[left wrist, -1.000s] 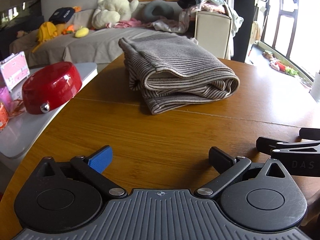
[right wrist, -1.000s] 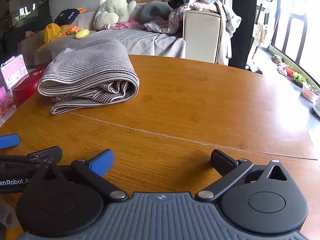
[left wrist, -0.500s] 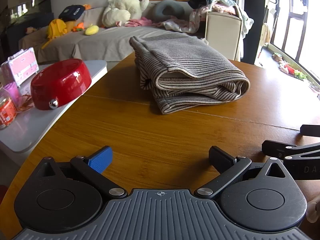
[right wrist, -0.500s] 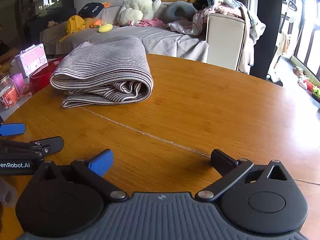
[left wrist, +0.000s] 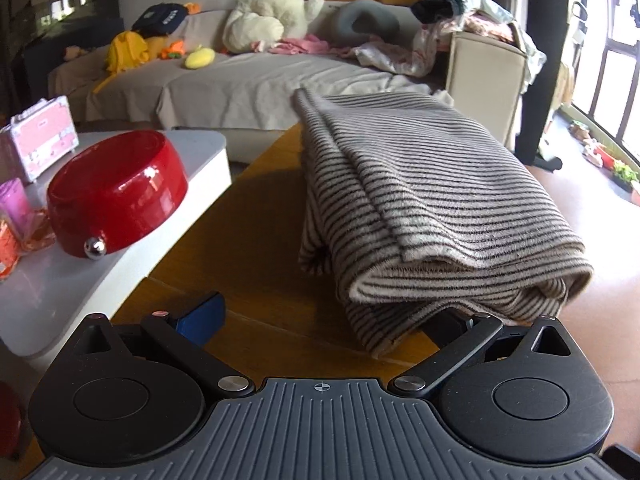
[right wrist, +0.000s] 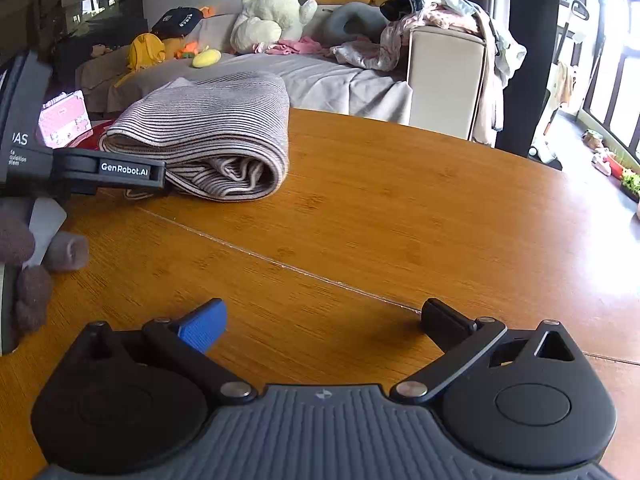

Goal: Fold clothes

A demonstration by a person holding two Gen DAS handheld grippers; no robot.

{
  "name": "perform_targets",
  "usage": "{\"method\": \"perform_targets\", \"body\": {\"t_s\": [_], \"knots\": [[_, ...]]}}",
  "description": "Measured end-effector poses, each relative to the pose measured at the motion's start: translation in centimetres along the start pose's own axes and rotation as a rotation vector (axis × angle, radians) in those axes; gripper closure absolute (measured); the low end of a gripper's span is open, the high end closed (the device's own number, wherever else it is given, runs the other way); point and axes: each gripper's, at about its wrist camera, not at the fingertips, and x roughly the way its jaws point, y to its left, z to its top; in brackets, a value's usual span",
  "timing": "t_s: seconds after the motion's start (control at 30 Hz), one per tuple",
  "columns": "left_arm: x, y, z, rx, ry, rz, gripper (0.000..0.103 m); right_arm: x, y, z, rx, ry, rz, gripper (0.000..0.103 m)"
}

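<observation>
While the folded striped cloth [left wrist: 432, 208] lies on the wooden surface [right wrist: 400, 208] near its left edge, the left gripper [left wrist: 324, 316] sits right against the cloth's near end, jaws spread wide; its right finger is tucked under the overhanging fold, its blue-padded left finger [left wrist: 202, 314] clear of the cloth. Nothing is gripped. Well apart to the right, the right gripper [right wrist: 324, 320] hovers over bare wood, jaws wide and empty. A red bowl [left wrist: 116, 196] rests on a white side table [left wrist: 60, 292].
</observation>
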Motion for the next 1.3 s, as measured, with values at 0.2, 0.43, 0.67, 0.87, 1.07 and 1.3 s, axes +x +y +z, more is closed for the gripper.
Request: {"method": "perform_targets", "body": {"t_s": [0.2,0.43,0.67,0.87,1.07,1.3], "knots": [[-1.6,1.8,-1.2,0.044,0.005,-0.034,0.0,0.0,0.1,0.0,0.015,0.001,-0.022,0.0],[-6.7,0.7,-5.5,0.11,0.004,-0.109,0.0,0.8,1.3,0.6,0.102,0.0,-0.119,0.0],[-7.4,0.3,-6.2,0.119,0.0,-0.126,0.0,0.9,1.6,0.8,0.078,-0.002,-0.084,0.0],[-7.3,0.3,-6.3,0.111,-0.003,-0.118,0.0,1.3,2.4,1.1,0.062,0.001,-0.08,0.0],[-7.4,0.1,-6.5,0.108,-0.007,-0.114,0.0,1.1,2.0,1.0,0.083,-0.003,-0.092,0.0],[-7.3,0.1,-6.5,0.107,-0.008,-0.115,0.0,1.0,1.8,0.8,0.085,-0.003,-0.092,0.0]]}}
